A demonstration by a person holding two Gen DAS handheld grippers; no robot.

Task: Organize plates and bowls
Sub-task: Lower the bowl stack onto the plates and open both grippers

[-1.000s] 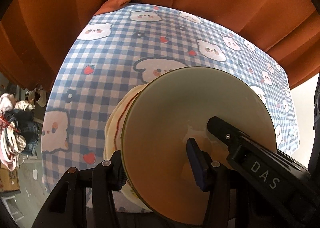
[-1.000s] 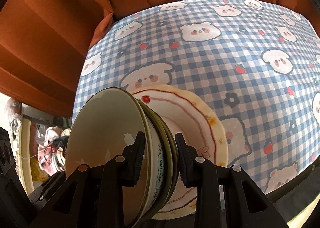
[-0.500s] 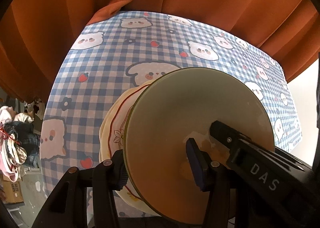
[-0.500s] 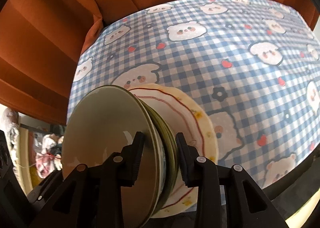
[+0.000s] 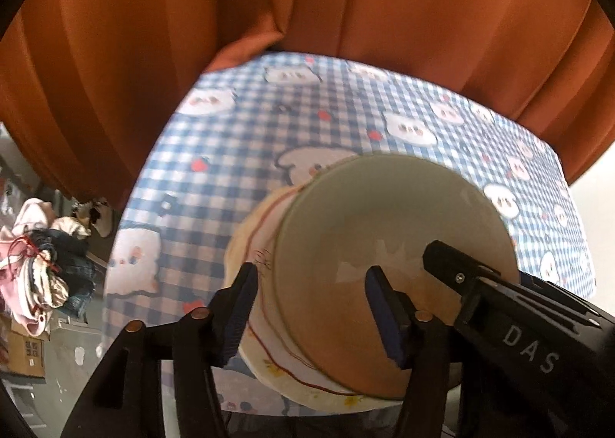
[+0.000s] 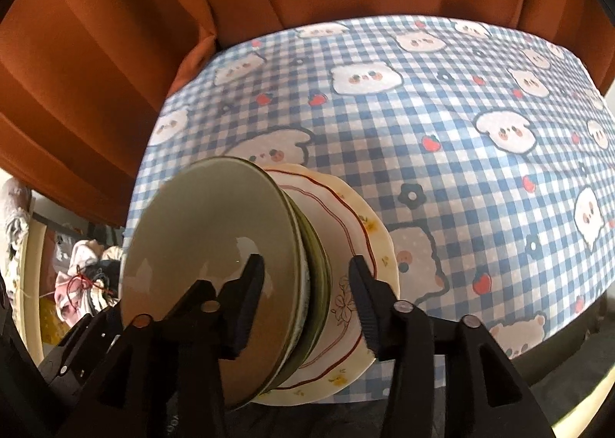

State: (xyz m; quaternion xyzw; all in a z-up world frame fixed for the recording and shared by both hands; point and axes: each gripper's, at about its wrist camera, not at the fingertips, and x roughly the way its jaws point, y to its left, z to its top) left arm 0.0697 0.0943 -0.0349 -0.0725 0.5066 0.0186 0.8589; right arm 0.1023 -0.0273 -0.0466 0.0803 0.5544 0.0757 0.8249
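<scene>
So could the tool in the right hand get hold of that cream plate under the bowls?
Probably yes. The right tool straddles the bowls' rims, jaws opening, one finger already beside the cream plate's rim. Nothing blocks that edge, though the bowls rest on top.

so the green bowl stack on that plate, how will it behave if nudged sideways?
Likely rigid and fragile: the bowl stack looks like glazed ceramic. Glossy highlights suggest it could slide on the cream plate. Nested bowls may rattle or shift.
</scene>
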